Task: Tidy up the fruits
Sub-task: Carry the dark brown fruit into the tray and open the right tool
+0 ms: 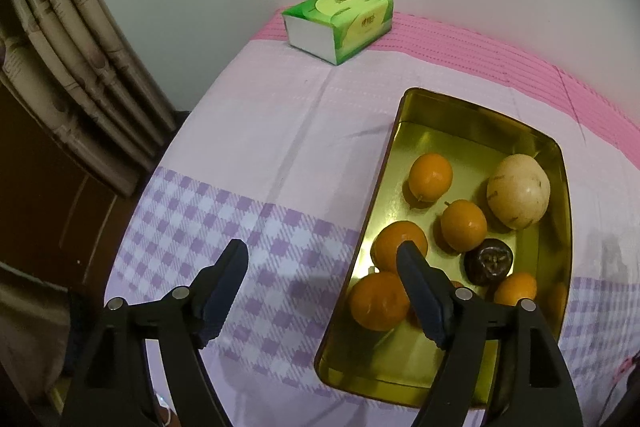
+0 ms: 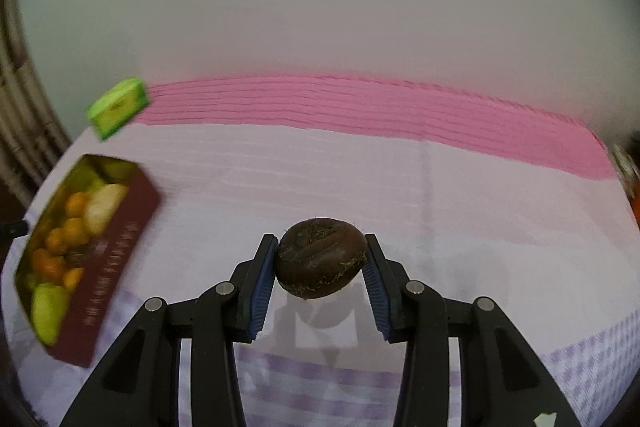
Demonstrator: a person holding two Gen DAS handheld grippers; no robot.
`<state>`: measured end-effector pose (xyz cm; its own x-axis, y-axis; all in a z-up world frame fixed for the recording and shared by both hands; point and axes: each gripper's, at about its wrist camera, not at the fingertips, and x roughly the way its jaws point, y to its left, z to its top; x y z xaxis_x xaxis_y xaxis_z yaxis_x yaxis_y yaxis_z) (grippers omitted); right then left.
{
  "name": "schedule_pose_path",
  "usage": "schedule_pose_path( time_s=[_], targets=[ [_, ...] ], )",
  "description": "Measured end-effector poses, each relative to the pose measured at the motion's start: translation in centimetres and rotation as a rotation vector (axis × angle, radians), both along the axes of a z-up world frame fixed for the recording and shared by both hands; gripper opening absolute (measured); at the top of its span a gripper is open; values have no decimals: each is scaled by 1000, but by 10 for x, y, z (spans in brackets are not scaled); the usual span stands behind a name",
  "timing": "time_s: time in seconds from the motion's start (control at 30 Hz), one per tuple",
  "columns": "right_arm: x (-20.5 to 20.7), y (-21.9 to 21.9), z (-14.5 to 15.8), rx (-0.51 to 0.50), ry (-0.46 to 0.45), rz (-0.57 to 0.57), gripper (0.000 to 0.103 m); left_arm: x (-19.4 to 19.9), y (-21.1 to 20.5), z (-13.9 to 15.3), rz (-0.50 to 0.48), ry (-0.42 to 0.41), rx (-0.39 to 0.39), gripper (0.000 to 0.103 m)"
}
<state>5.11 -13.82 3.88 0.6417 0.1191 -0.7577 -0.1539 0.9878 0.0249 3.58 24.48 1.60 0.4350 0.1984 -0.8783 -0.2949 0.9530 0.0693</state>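
A gold-lined rectangular tin [image 1: 404, 115] sits on the cloth-covered table and holds several oranges [image 1: 431, 177], a pale round fruit [image 1: 519, 191] and a dark brown fruit [image 1: 489, 262]. My left gripper [image 1: 324, 253] hangs open over the tin's left rim, one finger above the oranges, the other above the cloth, nothing between them. In the right wrist view my right gripper [image 2: 322, 259] is shut on a dark brown roundish fruit [image 2: 320, 258], held above the cloth. The tin [image 2: 116, 259] lies far left there, blurred, showing its maroon side.
A green tissue pack [image 1: 339, 23] [image 2: 117, 108] lies at the far left corner of the table by the wall. The tablecloth [image 1: 248, 131] is lilac with a checked band and a pink border. A curtain [image 1: 68, 67] hangs left of the table.
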Motion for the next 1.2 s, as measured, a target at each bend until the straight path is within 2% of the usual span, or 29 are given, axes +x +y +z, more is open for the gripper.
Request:
schedule_pose_path(
  time_s=[0.27,0.4,0.5,0.7,0.87,1.2],
  targets=[
    [-13,99,16,48,8,236,39,-11,9,1,28,-7,-23,77],
    [-18,143,15,57,31,334,39,-21,18,6,60,-23,-18,77],
    [-20,167,10,49,39,391,39,-28,28,7,97,-31,-45,77],
    [-21,196,-4,26,71,453,40,-38,39,5,157,-30,-62,77],
    [-11,210,-18,10,114,469,40,-43,40,6,170,-30,-60,77],
    [-10,230,-32,-34,137,492,40,-43,30,10,140,-44,-27,77]
  ],
)
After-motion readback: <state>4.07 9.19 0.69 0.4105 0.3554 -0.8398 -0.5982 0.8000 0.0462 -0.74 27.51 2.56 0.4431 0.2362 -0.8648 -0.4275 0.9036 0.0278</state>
